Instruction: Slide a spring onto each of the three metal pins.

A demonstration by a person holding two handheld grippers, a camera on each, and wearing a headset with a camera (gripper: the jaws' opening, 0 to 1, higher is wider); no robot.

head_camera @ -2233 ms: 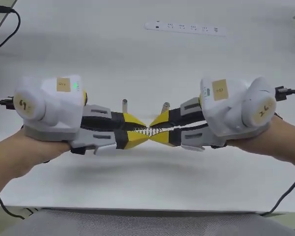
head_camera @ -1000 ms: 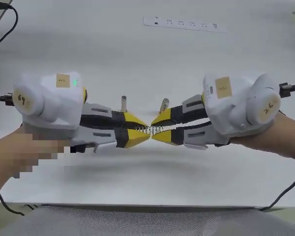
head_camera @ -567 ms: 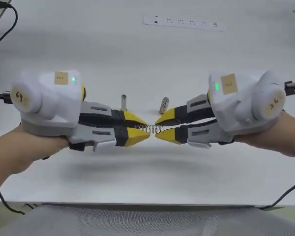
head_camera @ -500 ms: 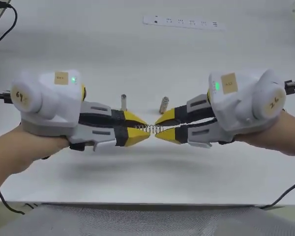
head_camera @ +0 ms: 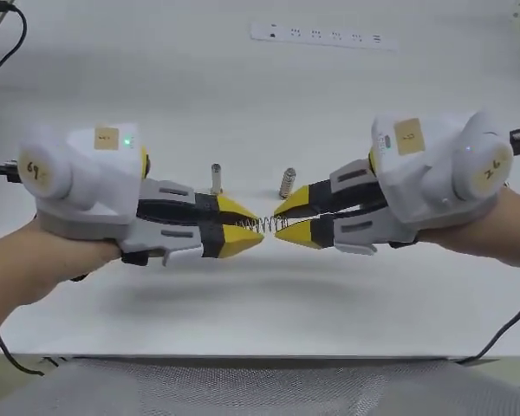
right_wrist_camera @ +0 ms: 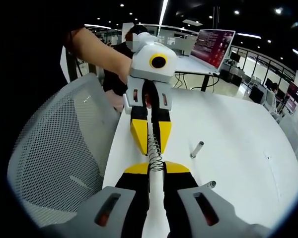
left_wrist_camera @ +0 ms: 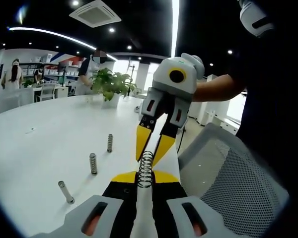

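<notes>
The task looks about two thirds done. In the left gripper view three pins stand in a row at the left of the frame on the white bench (head_camera: 243,87). The far pin (left_wrist_camera: 110,142) and the middle pin (left_wrist_camera: 93,163) each appear wrapped in a coil, while the bare pin (left_wrist_camera: 66,192), lowest in the frame, shows smooth metal. The third spring (head_camera: 267,225) is not on a pin yet. It hangs level in the air at the centre of the head view, above the bench and in front of the pins, stretched between the two grippers. The left gripper (head_camera: 247,232) has its jaws closed on the spring's left end. The right gripper (head_camera: 278,224) has its jaws parted in a narrow V around the other end, and it does not seem to be clamping it. As I judge it, what is left is to carry this spring over to the bare pin, line its open end up with the pin's top and slide it down.
</notes>
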